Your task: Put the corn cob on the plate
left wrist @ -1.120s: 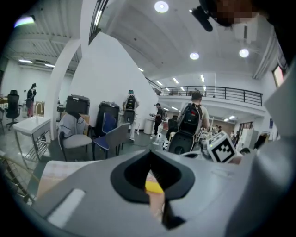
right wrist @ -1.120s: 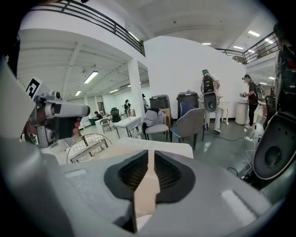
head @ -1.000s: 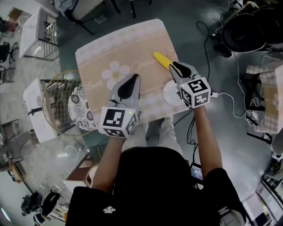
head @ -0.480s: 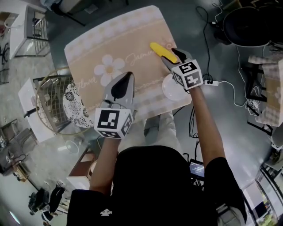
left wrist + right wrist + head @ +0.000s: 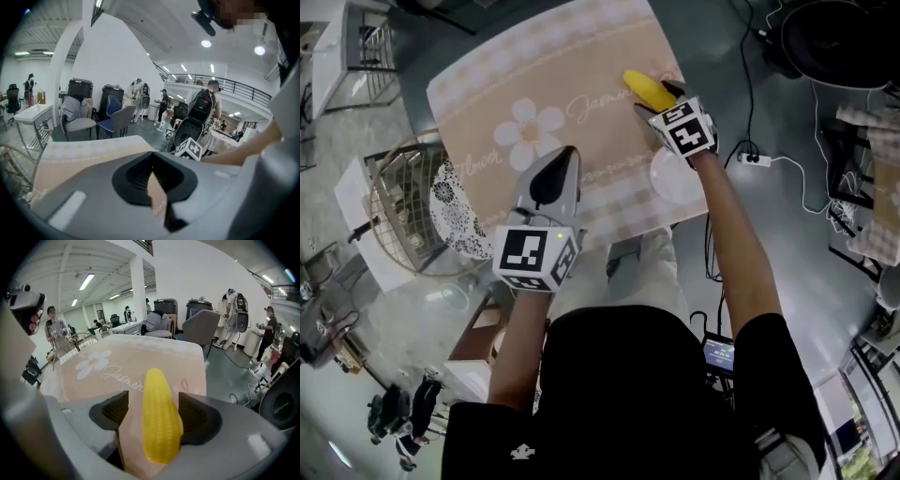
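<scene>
A yellow corn cob point(image 5: 643, 87) lies on the beige flower tablecloth point(image 5: 534, 84) near its far right corner. My right gripper point(image 5: 662, 97) has come down over it. In the right gripper view the cob point(image 5: 159, 418) lies lengthwise between the dark pads point(image 5: 110, 414), and the jaws are opening and do not press on it. The white plate point(image 5: 664, 178) sits near the table's front right edge, partly under my right forearm. My left gripper point(image 5: 564, 153) hovers over the front middle of the cloth, its jaws closed to a point with nothing in them point(image 5: 151, 157).
A round wire basket point(image 5: 398, 220) and a black-and-white patterned dish point(image 5: 450, 211) stand just left of the table. A power strip with cables point(image 5: 757, 159) lies on the floor to the right. Chairs and people are far behind the table.
My right gripper dropped towards the far right corner and its jaws spread around the corn cob. My left gripper sank a little over the front of the cloth.
</scene>
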The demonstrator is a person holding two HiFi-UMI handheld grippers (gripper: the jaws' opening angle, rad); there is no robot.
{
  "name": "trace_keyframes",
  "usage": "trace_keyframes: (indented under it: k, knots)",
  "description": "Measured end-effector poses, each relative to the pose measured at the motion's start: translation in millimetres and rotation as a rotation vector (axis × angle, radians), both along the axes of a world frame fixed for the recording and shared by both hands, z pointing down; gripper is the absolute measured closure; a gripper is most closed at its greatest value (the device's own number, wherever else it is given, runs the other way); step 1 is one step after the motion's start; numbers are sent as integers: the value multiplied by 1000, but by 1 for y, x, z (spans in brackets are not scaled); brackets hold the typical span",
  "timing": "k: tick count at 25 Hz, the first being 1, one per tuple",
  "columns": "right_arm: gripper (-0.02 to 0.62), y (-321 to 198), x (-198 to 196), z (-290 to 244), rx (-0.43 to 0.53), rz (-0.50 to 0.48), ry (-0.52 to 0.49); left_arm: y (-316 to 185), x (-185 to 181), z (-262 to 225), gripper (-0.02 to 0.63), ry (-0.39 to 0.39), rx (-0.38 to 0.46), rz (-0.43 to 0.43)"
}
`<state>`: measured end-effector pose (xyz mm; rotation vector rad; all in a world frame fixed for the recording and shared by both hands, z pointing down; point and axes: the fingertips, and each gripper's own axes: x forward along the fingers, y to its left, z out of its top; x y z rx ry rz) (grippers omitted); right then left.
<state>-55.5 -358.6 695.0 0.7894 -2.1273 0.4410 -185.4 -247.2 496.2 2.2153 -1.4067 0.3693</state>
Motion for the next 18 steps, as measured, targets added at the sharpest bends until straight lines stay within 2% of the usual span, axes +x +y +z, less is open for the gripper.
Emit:
trace_keyframes:
  k: [4, 11, 18]
  knots:
    - [267, -11, 1, 12, -6, 12, 12, 1, -2, 4, 598, -11, -7, 12]
    - [267, -5, 0, 28, -27, -22, 71, 8, 0, 7, 598, -6, -19, 16]
    - [268, -5, 0, 27, -38, -26, 34, 14, 10, 11, 598, 6, -34, 34]
